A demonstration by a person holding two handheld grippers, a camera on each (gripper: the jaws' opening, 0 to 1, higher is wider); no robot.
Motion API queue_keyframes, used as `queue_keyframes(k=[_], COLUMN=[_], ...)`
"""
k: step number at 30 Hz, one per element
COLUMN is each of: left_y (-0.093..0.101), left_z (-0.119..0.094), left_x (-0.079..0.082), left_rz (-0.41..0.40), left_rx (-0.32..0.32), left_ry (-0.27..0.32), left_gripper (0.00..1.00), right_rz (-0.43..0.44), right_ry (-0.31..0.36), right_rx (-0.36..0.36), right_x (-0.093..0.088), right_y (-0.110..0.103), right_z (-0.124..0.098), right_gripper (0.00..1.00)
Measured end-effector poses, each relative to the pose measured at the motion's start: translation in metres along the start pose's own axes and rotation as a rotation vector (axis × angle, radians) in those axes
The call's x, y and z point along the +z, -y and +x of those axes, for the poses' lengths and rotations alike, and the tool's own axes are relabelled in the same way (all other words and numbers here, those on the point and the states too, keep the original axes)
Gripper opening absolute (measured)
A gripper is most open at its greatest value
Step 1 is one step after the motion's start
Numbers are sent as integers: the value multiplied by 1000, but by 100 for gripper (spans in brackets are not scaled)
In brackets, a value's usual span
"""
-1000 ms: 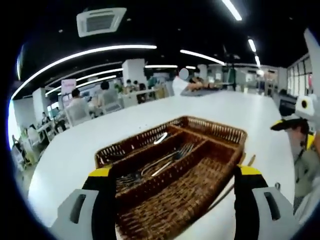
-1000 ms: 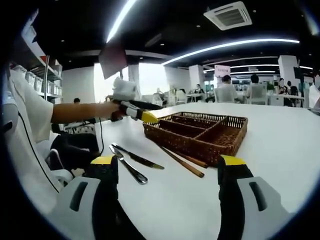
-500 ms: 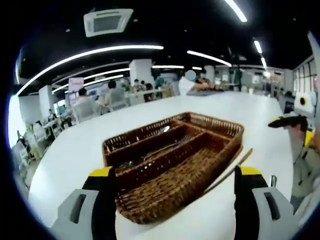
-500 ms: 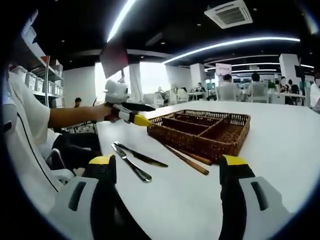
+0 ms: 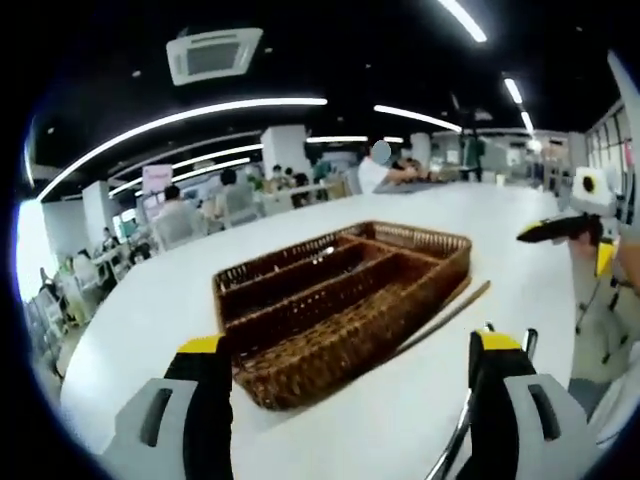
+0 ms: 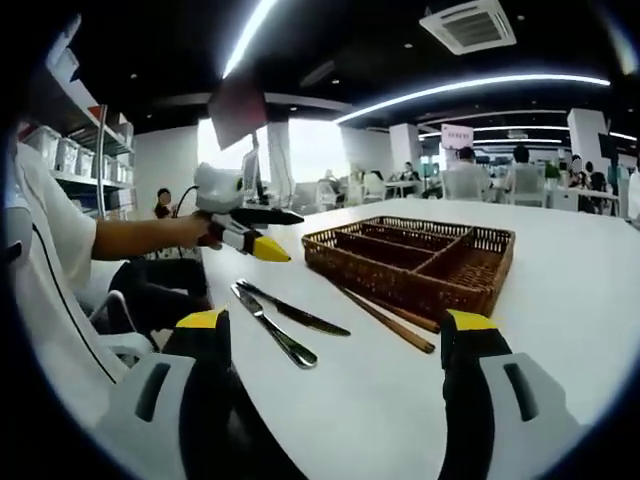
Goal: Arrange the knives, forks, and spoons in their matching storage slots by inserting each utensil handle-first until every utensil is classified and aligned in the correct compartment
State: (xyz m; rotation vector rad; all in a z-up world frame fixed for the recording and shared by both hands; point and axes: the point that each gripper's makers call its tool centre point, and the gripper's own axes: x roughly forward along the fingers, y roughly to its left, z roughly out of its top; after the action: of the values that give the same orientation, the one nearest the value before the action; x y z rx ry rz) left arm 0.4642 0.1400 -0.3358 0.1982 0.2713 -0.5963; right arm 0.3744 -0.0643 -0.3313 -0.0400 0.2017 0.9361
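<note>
1. Utensils remaining: two knives (image 6: 292,312) lie side by side on the white table (image 6: 560,290), near the wicker tray (image 6: 420,262) and on the person's side of it; both are outside any compartment.
2. Wicker tray, seen from the left gripper view (image 5: 340,300): its long slots run lengthwise. Some metal glints in the far slots, too small to name; the nearest slot appears bare.
3. Chopsticks (image 6: 390,318): a wooden pair rests on the table just beside the tray's long wall, also unsorted.
4. Left gripper (image 5: 345,365): jaws stand wide apart with nothing between them, facing the tray's end; in the right gripper view it (image 6: 262,245) hovers above the table beside the tray's corner.
5. Right gripper (image 6: 335,335): jaws likewise spread wide and empty, pointing toward the knives and tray.
6. Progress, as a judgement: part of the sorting seems done, since some cutlery already sits in the tray. At least the two knives are left to be grasped and inserted handle-first into their slot.
</note>
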Motion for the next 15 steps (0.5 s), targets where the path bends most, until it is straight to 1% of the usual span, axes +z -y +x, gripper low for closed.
queue_keyframes(k=[7,8,11,15], left_y=[2,2,3,6], left_z=[-8,-9,-13,-20], left_x=[-11,-12,-14,-16], left_rz=[2,4,-2,-21], left_rx=[-4,-3,-6,-12], left_ry=[-6,-6,0,14], left_gripper=[100,100,100,100], right_rz=[-16,-26,-34,-43], right_ry=[-21,-42,-52,-76], right_rx=[12,16,17,47], right_x=[-1,-4,-6,-7], right_y=[-3,-3,-3,-7], right_z=[10,13,16,24], right_gripper=[90,90,89,85])
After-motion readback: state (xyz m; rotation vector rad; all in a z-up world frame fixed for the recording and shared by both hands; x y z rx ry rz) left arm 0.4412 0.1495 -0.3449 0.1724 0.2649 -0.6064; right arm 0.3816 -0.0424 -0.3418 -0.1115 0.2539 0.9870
